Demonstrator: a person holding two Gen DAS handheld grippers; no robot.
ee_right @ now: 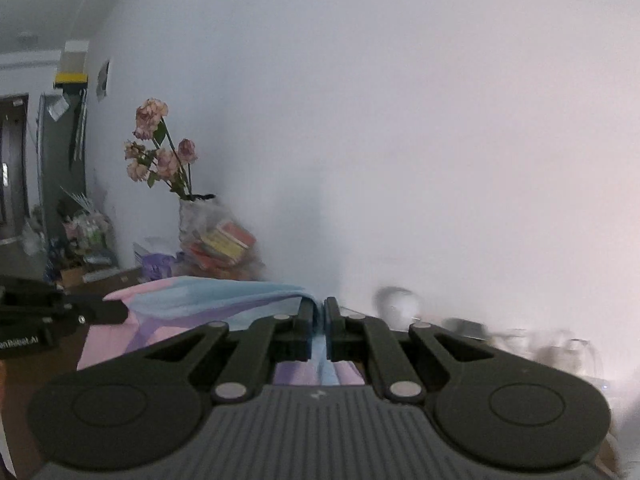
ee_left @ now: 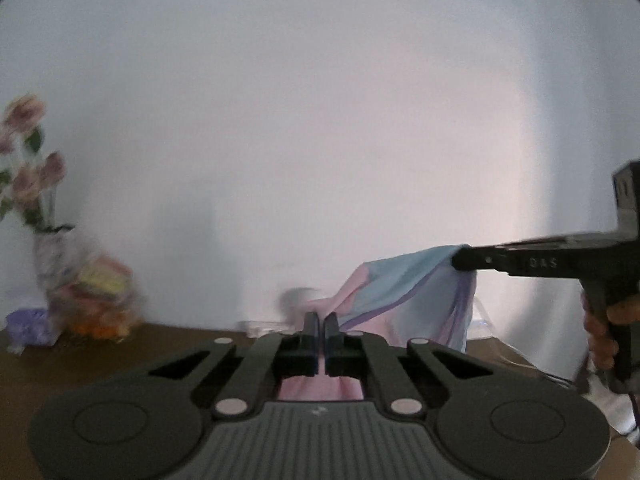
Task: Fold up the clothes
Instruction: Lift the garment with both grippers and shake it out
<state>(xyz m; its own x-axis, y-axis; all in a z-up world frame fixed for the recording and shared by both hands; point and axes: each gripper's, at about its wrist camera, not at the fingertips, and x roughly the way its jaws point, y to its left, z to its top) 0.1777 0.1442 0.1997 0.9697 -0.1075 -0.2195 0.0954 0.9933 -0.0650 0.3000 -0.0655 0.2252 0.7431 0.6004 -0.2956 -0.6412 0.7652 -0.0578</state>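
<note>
A pink, light-blue and purple garment [ee_left: 404,292] hangs stretched above the brown table [ee_left: 120,356], held up between both grippers. In the left wrist view my left gripper [ee_left: 321,317] is shut, with pink cloth showing under its fingers. At the right, a hand [ee_left: 600,332] holds my right gripper [ee_left: 458,261], which is clamped on a blue corner. In the right wrist view my right gripper [ee_right: 321,305] is shut on a fold of the garment [ee_right: 200,304]. The left gripper [ee_right: 122,312] grips the pink edge at the left.
A vase of pink flowers [ee_right: 160,152] stands at the back against the white wall, beside a blurred stack of colourful packets [ee_right: 224,244] and a purple item [ee_left: 30,322]. Blurred glassware [ee_right: 560,352] sits at the right. A doorway and clutter [ee_right: 80,232] are far left.
</note>
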